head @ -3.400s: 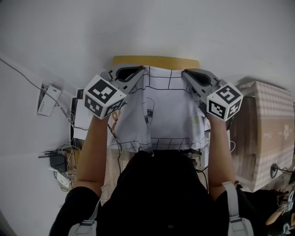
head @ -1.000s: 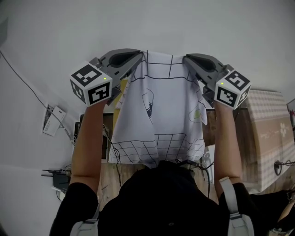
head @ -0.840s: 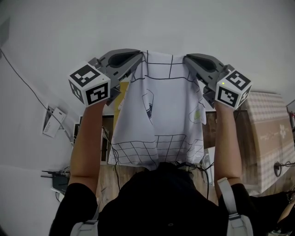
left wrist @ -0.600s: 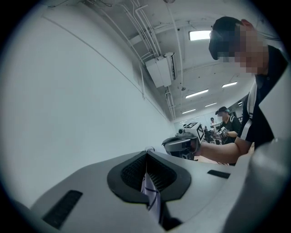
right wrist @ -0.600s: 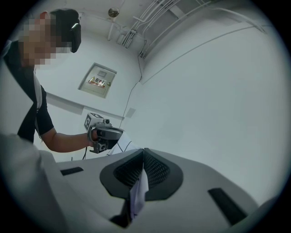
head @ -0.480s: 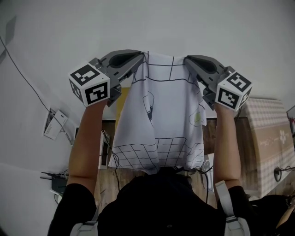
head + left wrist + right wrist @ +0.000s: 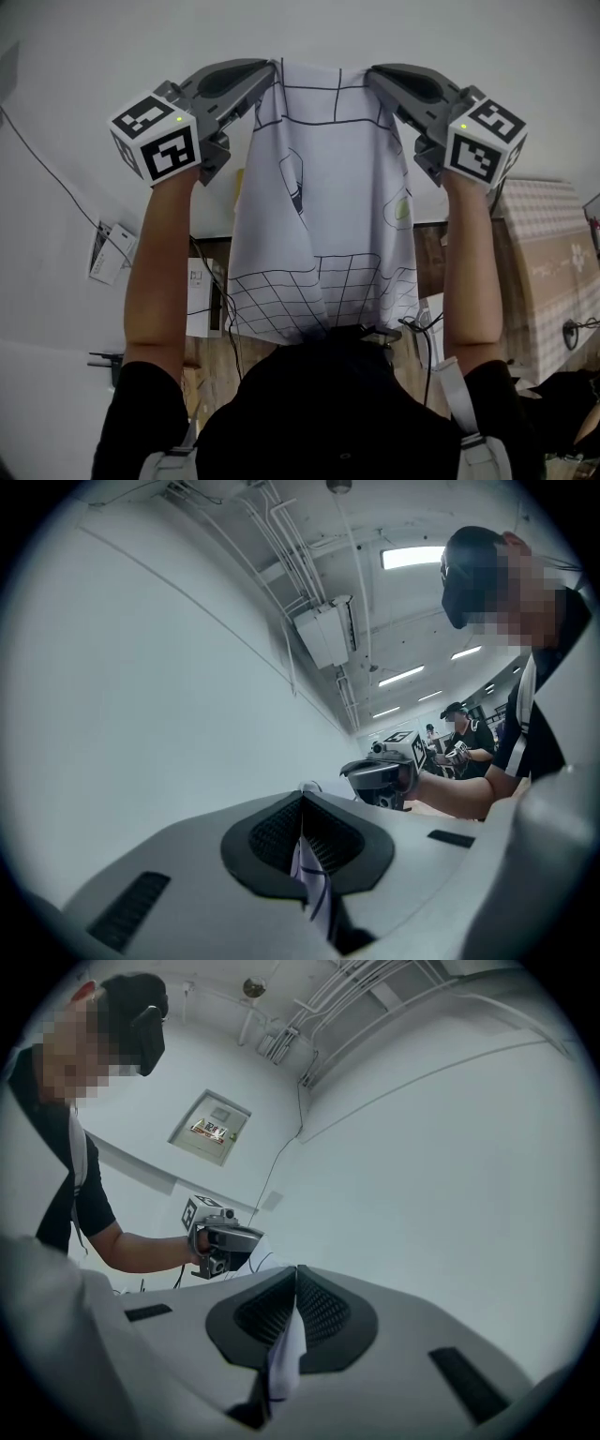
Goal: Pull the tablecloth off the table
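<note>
White wall filled the frame's top. Left gripper and right gripper each pinched a top corner of the tablecloth, which hung free mid-frame. The pull looked done, with only setting it aside left.

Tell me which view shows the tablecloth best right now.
The head view: the tablecloth hangs full-length between the left gripper and the right gripper. The two gripper views each show only a pinched sliver of it in shut jaws.
</note>
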`<state>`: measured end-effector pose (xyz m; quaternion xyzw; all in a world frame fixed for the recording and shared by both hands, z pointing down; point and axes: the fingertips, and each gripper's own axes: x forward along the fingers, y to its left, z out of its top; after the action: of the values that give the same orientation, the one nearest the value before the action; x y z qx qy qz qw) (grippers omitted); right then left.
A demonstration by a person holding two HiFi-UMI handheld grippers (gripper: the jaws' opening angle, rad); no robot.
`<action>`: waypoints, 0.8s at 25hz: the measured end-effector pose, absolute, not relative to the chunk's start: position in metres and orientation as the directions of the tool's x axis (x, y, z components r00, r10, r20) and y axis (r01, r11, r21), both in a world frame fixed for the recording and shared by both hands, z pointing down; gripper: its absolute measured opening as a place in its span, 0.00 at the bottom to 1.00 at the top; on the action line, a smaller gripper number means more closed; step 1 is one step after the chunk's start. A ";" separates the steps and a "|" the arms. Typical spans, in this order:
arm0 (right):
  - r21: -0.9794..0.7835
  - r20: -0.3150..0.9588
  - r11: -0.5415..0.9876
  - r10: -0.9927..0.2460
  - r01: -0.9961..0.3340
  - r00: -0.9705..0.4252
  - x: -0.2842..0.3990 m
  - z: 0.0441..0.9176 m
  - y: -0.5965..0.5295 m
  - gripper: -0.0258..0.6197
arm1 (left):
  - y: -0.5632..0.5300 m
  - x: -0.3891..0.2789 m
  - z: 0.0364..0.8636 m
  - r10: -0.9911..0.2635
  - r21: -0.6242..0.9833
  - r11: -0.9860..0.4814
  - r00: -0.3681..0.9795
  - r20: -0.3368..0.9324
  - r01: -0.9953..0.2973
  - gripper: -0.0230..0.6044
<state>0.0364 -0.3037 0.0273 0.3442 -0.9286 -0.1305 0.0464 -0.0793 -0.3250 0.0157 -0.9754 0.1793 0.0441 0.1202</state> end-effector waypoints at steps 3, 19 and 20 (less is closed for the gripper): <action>0.304 -0.009 0.729 -0.642 -0.614 -0.767 0.030 0.020 -0.296 0.07 | -0.320 -0.081 0.009 -0.336 -0.231 -0.904 0.931 -0.140 -0.361 0.06; 0.393 -0.024 0.697 -0.644 -0.600 -0.764 0.024 0.013 -0.286 0.07 | -0.311 -0.081 0.002 -0.314 -0.266 -0.897 0.933 -0.177 -0.353 0.06; 0.396 -0.026 0.696 -0.644 -0.599 -0.765 0.024 0.013 -0.285 0.07 | -0.311 -0.081 0.002 -0.313 -0.268 -0.897 0.933 -0.180 -0.353 0.06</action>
<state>0.0242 -0.2855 0.0128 0.3383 -0.9190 -0.1943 0.0575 -0.0814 -0.3110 0.0015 -0.9715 0.1713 0.0662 0.1496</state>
